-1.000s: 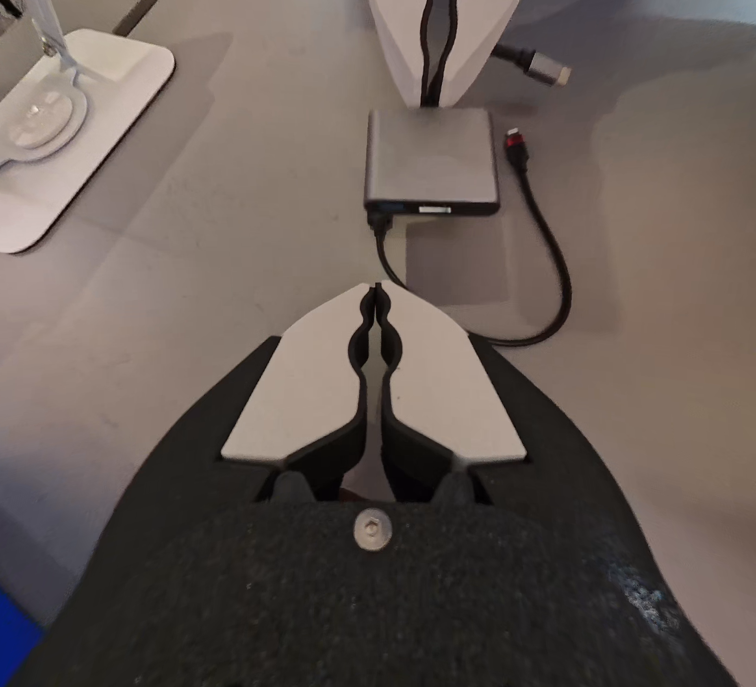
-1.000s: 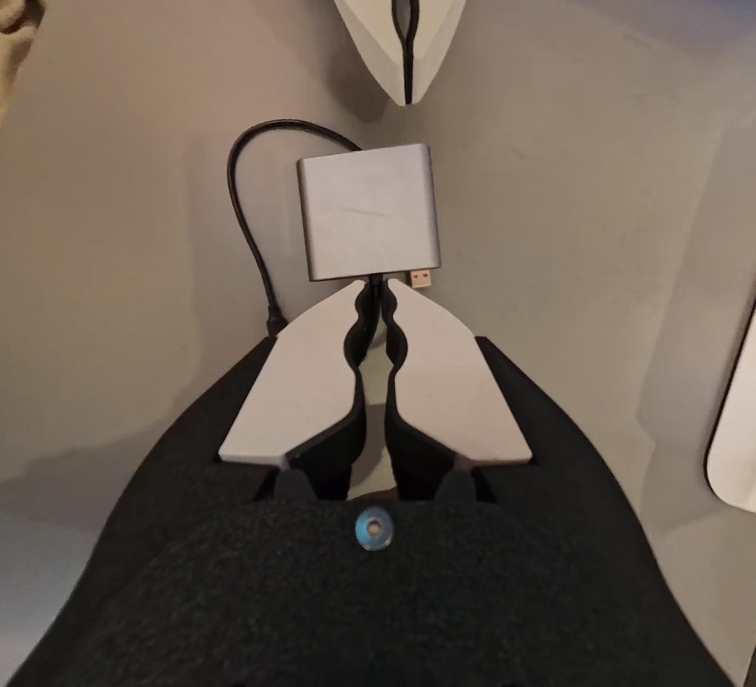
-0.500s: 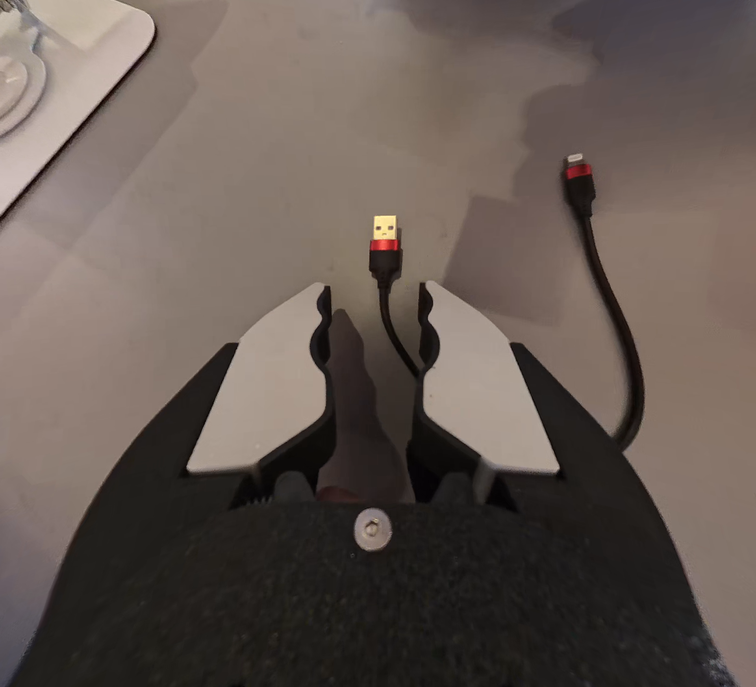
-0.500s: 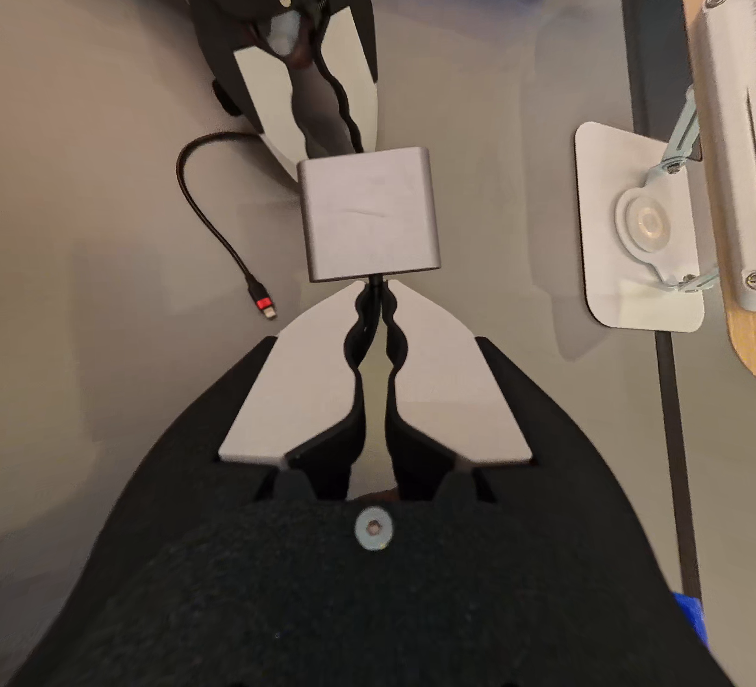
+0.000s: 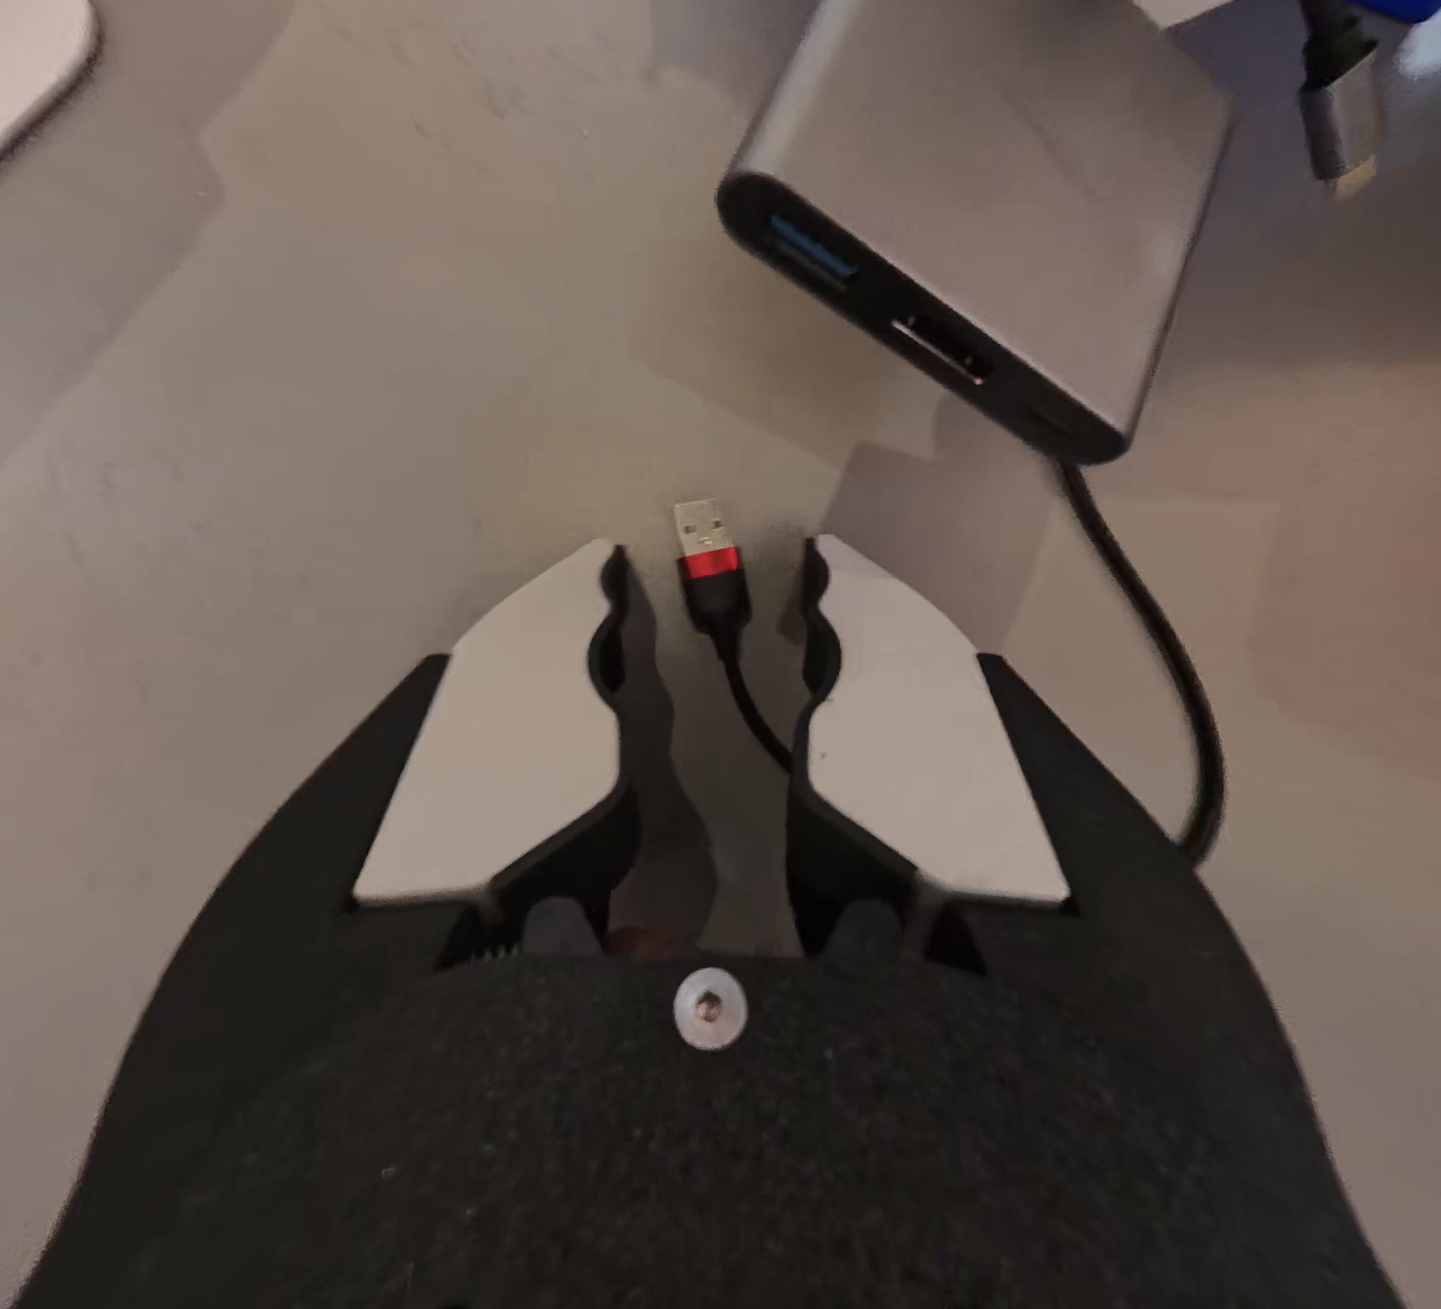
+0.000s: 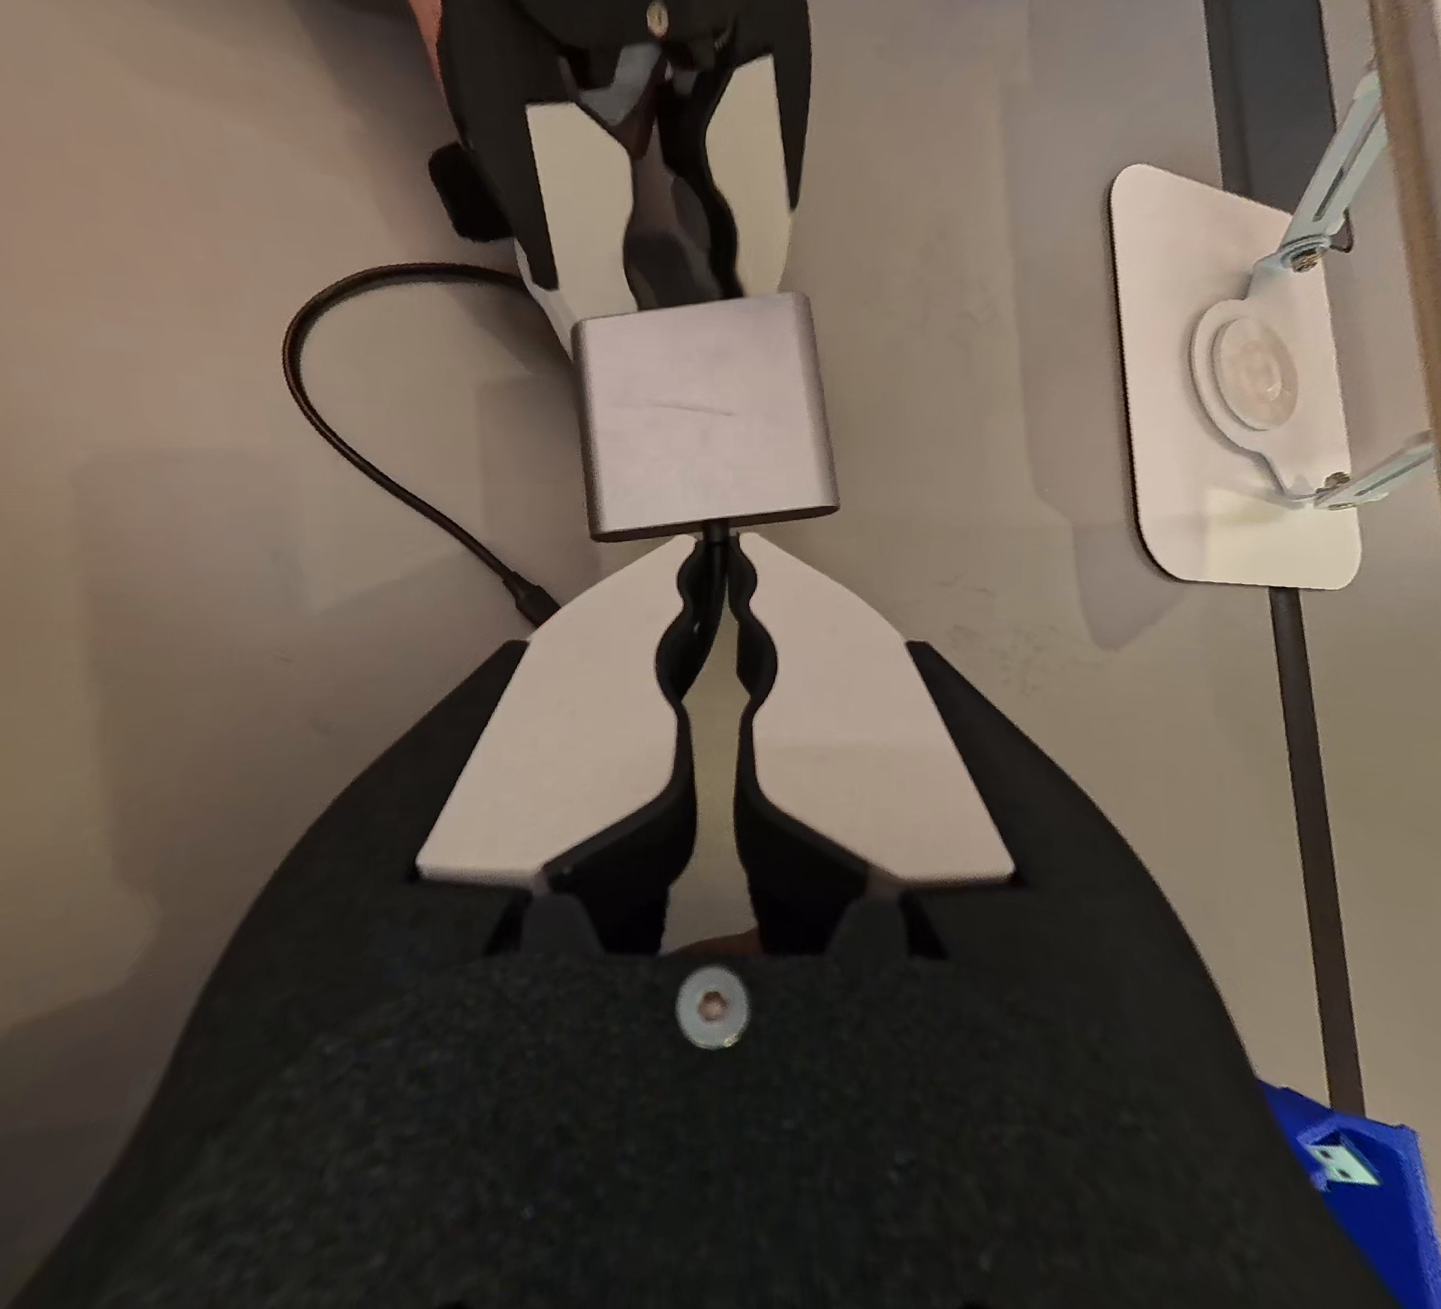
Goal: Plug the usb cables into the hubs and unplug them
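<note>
Left gripper (image 5: 711,554): jaws wide, nothing held. The USB plug (image 5: 706,540) (red collar, black cable) lies on the grey table (image 5: 390,336) between the fingertips, touching neither. Right gripper (image 6: 716,554): jaws narrow, pinching the hub's own black cord (image 6: 713,574); the grey hub (image 6: 706,418) sits just beyond the fingertips, far right of the plug.

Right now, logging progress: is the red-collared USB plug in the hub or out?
Out: plug lies on the table, apart from the hub.
</note>
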